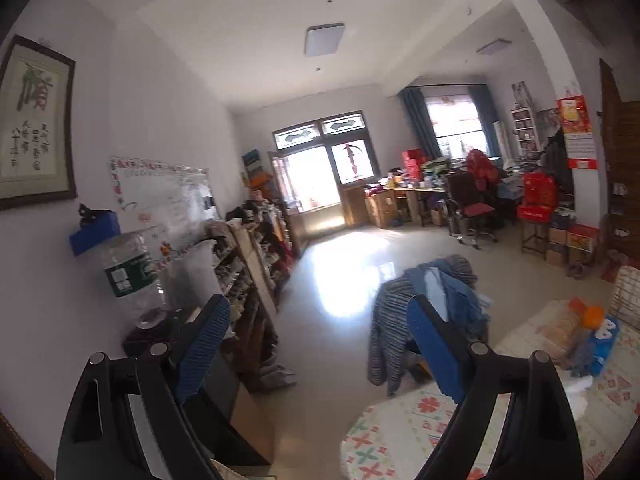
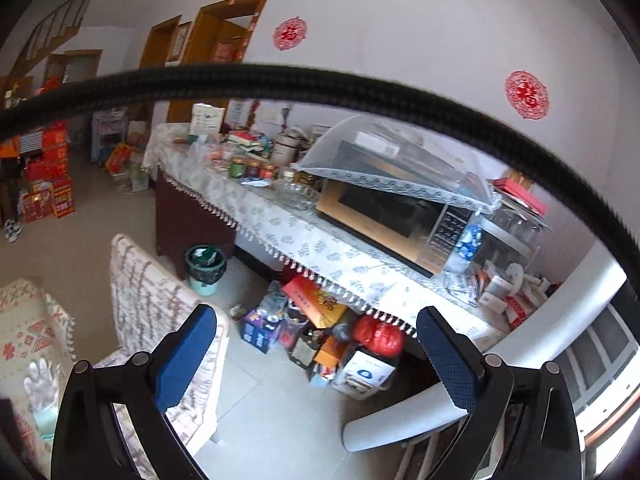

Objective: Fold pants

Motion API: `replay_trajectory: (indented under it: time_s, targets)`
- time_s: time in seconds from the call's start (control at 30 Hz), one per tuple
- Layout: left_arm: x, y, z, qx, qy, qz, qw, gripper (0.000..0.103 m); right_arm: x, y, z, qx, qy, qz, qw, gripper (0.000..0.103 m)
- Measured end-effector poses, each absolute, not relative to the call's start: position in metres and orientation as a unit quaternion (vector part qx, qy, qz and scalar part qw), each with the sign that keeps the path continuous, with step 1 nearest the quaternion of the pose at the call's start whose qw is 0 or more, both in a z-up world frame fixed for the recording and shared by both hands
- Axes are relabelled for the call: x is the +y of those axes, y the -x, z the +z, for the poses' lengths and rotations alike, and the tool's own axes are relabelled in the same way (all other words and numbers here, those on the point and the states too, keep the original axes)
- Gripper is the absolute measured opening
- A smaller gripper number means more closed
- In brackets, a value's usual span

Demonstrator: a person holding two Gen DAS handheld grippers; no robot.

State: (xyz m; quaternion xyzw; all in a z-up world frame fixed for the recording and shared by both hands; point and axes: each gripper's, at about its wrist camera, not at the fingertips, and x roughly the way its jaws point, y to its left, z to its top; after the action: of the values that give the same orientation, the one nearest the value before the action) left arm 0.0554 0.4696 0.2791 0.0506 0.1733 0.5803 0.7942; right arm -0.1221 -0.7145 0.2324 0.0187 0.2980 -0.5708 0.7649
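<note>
Both grippers, left gripper point(image 1: 320, 344) and right gripper point(image 2: 316, 344), are hanging wide open and empty; I'm guessing the floppy pile of clothes point(image 1: 432, 304) is hiding the pants; soft, light, so grab a waistband edge.

Left gripper point(image 1: 320, 344) raised and pointing out level across the room, jaws spread wide, nothing between the blue pads point(image 1: 204, 344). Right gripper point(image 2: 316, 356) tipped somewhat downward, jaws likewise wide apart and empty, blue pads point(image 2: 186, 356) clear. Neither touches anything. The person's hands are out of view.
</note>
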Motion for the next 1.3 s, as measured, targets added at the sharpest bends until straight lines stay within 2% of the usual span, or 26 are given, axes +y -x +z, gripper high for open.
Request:
replay_trajectory:
  time_s: [0.3,0.57,0.77,0.93,1.3]
  targets:
    - [0.268,-0.179,0.123,0.274,-0.046,0.314,0.908,0.090,-0.567,0.003,0.125,0.364,-0.013,-0.371,0.854,0.102]
    - [0.142,-0.293,0.013,0.397,0.000,0.089,0.913,0.090,-0.470,-0.100,0.045,0.424,-0.066,-0.197,0.881,0.102]
    - [0.092,-0.364,-0.047,0.454,-0.007,-0.008,0.891,0.089,-0.445,-0.175,-0.012,0.469,-0.099,-0.155,0.864,0.100]
    - [0.069,-0.389,-0.071,0.474,-0.022,-0.057,0.878,0.089,-0.446,-0.230,-0.038,0.493,-0.127,-0.144,0.849,0.097]
    - [0.075,-0.425,-0.106,0.495,-0.010,-0.107,0.862,0.089,-0.401,-0.306,-0.087,0.552,-0.043,-0.096,0.827,0.096]
